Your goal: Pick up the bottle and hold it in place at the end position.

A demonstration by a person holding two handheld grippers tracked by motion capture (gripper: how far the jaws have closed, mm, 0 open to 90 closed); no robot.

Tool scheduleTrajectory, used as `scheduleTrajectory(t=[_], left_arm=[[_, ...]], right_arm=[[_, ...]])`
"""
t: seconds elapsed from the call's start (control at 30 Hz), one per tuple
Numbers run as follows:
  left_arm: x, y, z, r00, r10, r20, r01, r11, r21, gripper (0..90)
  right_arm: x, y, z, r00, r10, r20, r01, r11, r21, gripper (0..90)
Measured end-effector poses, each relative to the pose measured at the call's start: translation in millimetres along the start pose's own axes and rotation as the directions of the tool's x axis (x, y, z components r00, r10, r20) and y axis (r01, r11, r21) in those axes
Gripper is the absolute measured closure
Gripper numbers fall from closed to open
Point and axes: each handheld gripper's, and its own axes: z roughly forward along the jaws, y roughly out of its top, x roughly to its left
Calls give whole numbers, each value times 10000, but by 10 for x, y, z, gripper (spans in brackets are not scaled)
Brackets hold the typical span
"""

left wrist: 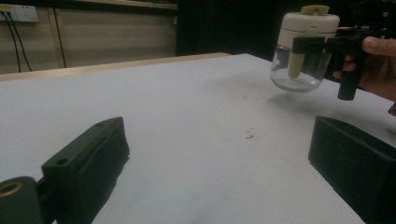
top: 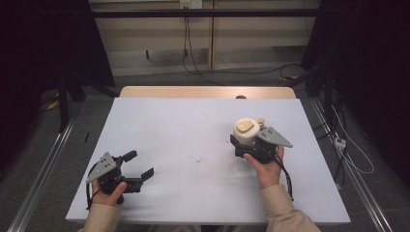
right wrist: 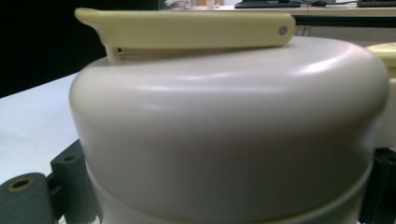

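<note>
One jar on the scene, two grippers, two hands, one table. The jar: clear glass body, cream lid, pale yellow flip handle lying flat across the top of the lid, and a second small yellow knob at the lid's far right edge in the high view.

Right gripper sits at the right of the table, about mid-depth, held by the right hand coming in from the near edge. Its jaws are pinched on the jar, one on each side, at the band just under the lid. In the left gripper view the jar hangs clear of the tabletop, upright, with a soft shadow on the white surface below it; the glass looks empty apart from a cream stem running down inside. The black jaw bar crosses the jar's front just below the lid. The jar rides at the far tip of the gripper, beyond the hand, with the grey three-cornered plate just to its right.

Left gripper is at the near left corner of the table, held by the left hand, well apart from the jar. Its jaws are spread wide with nothing between them; bare tabletop shows in the gap. They aim to the right and slightly far.

One small cluster of dark specks lies on the white surface between the two grippers, nearer the middle. Table surface white, with a wooden strip along the far edge.
</note>
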Motion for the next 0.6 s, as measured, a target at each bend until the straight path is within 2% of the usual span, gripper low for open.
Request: scheduleTrajectory(t=[0.6], left_arm=[[-4, 3, 4, 10000, 51, 48, -51, 10000, 60, 42]], right_arm=[[79, 32, 169, 9996, -4, -281, 5, 10000, 28, 72]])
